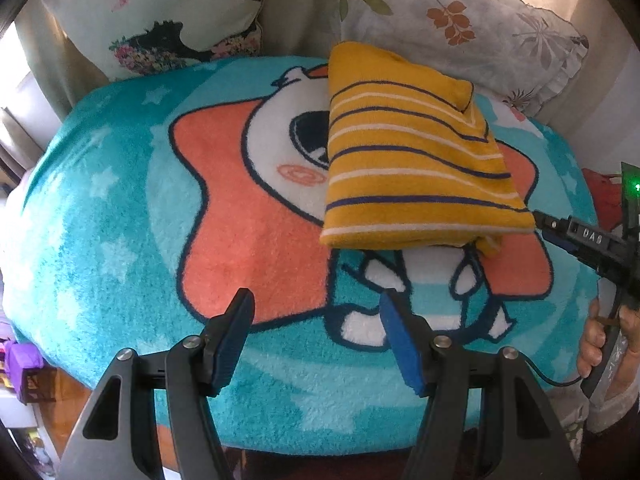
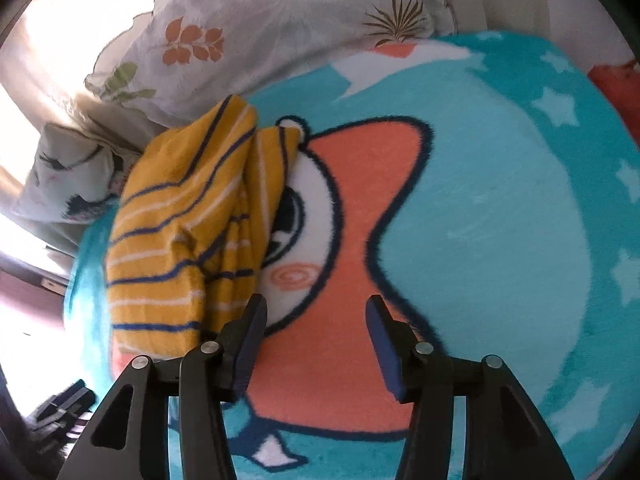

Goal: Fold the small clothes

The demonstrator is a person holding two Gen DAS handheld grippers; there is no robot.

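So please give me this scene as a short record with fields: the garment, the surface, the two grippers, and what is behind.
garment: yellow striped garment, folded into a compact stack, lying on the blanket
surface: teal cartoon blanket with an orange star
left gripper: open, holding nothing, above the blanket, apart from the garment
right gripper: open, holding nothing, just beside the garment's near edge
behind: leaf-print pillow and floral pillow
fold state: looks finished

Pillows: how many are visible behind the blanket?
2. A bird-and-flower print pillow sits at the far left; a leaf-print pillow sits at the far right, behind the folded yellow striped garment. Others may lie out of view.
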